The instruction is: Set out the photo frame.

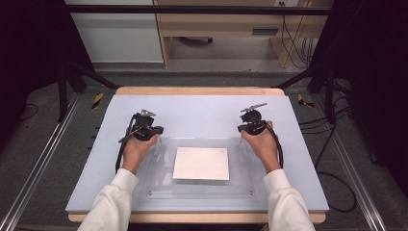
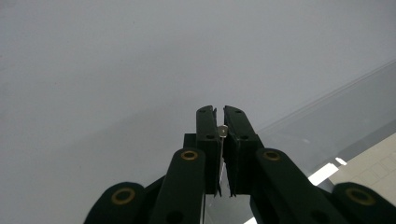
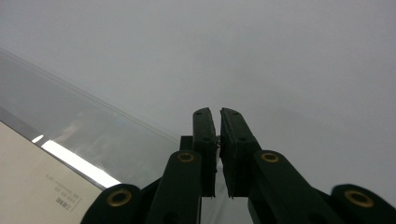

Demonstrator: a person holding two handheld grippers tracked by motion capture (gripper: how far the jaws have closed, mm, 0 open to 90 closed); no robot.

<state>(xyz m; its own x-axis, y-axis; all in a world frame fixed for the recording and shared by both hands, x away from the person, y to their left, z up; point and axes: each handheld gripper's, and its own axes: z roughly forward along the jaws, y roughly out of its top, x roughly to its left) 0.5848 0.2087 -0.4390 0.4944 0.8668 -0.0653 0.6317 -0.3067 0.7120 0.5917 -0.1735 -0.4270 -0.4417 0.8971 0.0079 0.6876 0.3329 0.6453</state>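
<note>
Clear acrylic, flat and rectangular, makes up the plate (image 1: 159, 163) lying on the bench (image 1: 202, 108), whose top is a smooth, matt pale grey-blue sheet over a wooden edge. Small metal screws sit near the plate's front corners. Under or within the plate lies a square white sheet (image 1: 201, 163), matt like paper; in the right gripper view its corner carries a few small lines of print, too small to read, and in the left gripper view faint ruled boxes show on it.

Both hands come in from white sleeves (image 1: 115, 199), palms down, wrists level, each around a black gripper body at a far corner of the plate. The left gripper (image 2: 220, 122) points out over the bare bench with the plate's edge at its right; its jaws are narrowed to a slit, pinched on a small metal tab (image 2: 223, 131) standing at the plate's corner. The right gripper (image 3: 217, 122) mirrors it, plate edge at its left, jaws almost together on a small metal piece barely seen in the gap
</note>
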